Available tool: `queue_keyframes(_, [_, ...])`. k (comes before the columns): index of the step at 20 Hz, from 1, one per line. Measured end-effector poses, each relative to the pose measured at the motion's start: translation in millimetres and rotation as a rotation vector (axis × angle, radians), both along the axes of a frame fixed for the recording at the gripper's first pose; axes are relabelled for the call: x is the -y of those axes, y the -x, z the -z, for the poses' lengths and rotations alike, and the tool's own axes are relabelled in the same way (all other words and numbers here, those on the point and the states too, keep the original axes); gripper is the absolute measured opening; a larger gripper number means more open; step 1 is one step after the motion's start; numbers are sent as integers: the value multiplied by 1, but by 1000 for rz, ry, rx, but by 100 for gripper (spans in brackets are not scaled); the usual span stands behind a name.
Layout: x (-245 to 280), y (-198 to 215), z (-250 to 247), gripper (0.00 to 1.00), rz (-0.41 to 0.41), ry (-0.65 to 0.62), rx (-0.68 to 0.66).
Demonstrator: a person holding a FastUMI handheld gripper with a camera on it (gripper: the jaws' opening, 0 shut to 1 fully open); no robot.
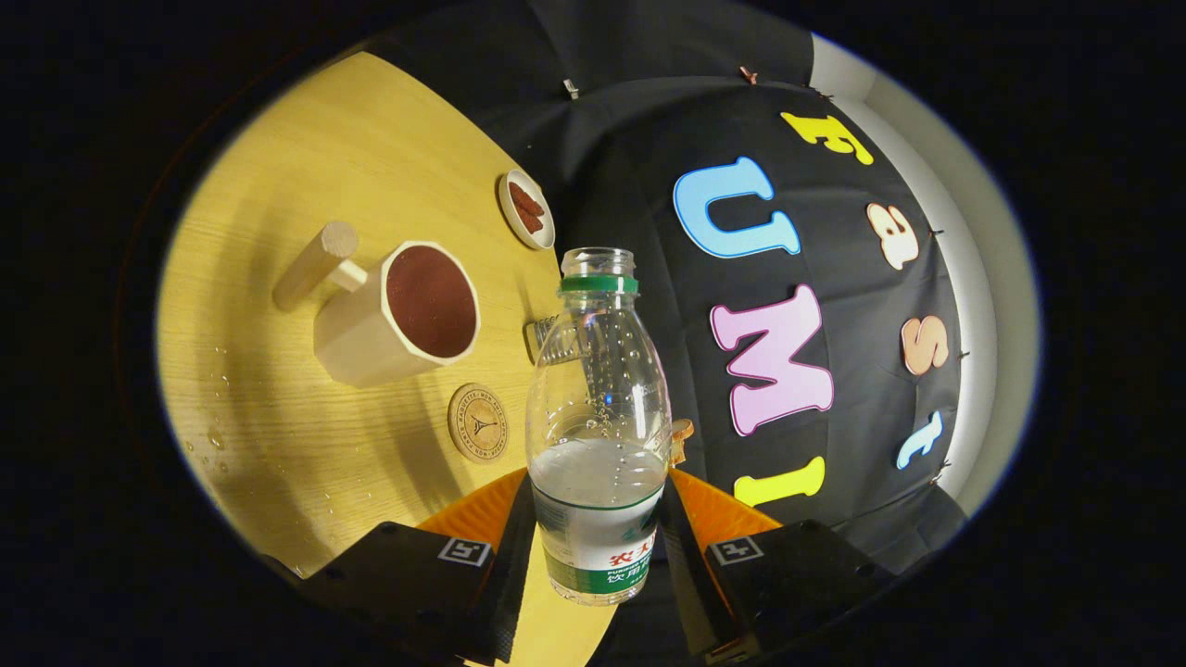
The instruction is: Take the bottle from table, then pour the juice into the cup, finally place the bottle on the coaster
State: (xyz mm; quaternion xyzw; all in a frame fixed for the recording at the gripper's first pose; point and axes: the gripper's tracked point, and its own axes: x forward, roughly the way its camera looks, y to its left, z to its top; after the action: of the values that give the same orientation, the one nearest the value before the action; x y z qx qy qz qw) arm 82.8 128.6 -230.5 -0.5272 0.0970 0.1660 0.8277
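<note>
- Drops point(218, 435) of liquid lie on the tabletop point(278, 167) towards its near edge, left of everything else.
- The cup point(398, 315) lies mid-table with its handle point(315, 266) pointing away from the bottle; its inside looks dark reddish, and I cannot tell how full it is.
- The coaster point(478, 422) lies bare, just beside the cup and close to the table's edge.
- A small dish point(526, 209) with reddish pieces sits farther back along that edge.
- The bottle point(599, 426) is uncapped, about a third full of clear liquid, and lifted off the table.
- The gripper point(598, 547) is clamped on the bottle's lower body, a finger point(505, 565) pressing each side.
- Judgement: the pour looks either done or about to begin; either way, the next move calls for carrying the bottle over and keeping it steady to avoid spills.
</note>
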Motion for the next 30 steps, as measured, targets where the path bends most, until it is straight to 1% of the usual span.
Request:
queue_keyframes(4, [3, -2, 6, 70, -20, 84, -9])
queue_keyframes(11, [2, 1, 10, 70, -48, 170, -9])
queue_keyframes(23, [2, -1, 11, 70, -114, 301, 8])
queue_keyframes(30, [0, -3, 11, 70, -132, 349, 9])
